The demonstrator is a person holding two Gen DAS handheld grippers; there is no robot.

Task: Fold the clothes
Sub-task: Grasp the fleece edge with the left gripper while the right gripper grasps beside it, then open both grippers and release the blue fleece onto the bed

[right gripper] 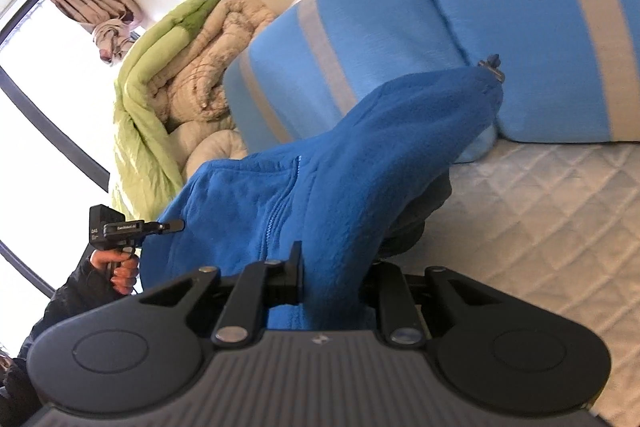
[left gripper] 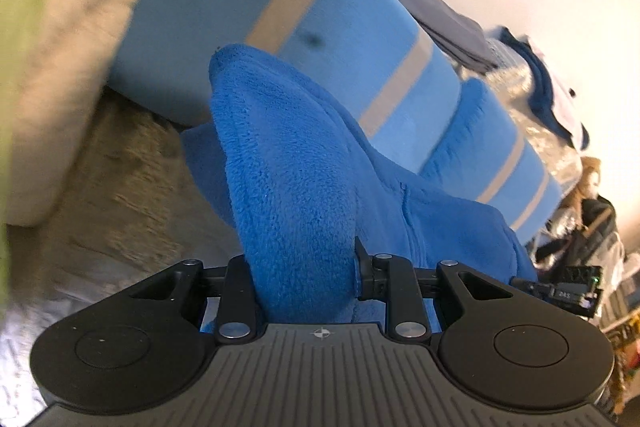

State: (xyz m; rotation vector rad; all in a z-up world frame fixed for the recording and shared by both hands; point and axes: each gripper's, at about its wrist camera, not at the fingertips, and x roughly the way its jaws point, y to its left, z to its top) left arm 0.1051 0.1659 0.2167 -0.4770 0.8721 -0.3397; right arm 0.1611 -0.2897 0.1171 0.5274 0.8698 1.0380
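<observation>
Grippers first: left gripper [left gripper: 304, 267] clenched on thick bunch of blue fleece jacket [left gripper: 288, 163], fabric pinched between both jaws, filling gap; right gripper [right gripper: 336, 271] likewise clamped on another bunch of same jacket [right gripper: 360, 155], jaws nearly closed, cloth squeezed thin. Seen from right wrist cam: left gripper [right gripper: 120, 227] at far side of jacket, held by person's hand [right gripper: 120, 267] in dark sleeve. Jacket hangs between the two, lifted off quilted white mattress cover [right gripper: 540, 227], zip [right gripper: 280, 195] running down front, one corner or sleeve sticking up in each view. Behind jacket: big light-blue pillows w/ grey stripes [left gripper: 360, 47], touching or just beside hanging fleece, can't tell which. Further out: green and beige duvet [right gripper: 160, 67] piled near window [right gripper: 36, 75], heap of other clothes [left gripper: 440, 19] against wall. Handling guess: light, v. soft, floppy, no stiffness, sags wherever unsupported; pile gives good friction so slip unlikely, but thick bunches can creep out of a loose pinch. Zip the only hard part, prob. avoid gripping on it. Best holds for folding prob. at shoulders or hem corners, single or double layer rather than wad, so fabric spreads flat on mattress. Not fragile; snag on jaw edges minor risk.
</observation>
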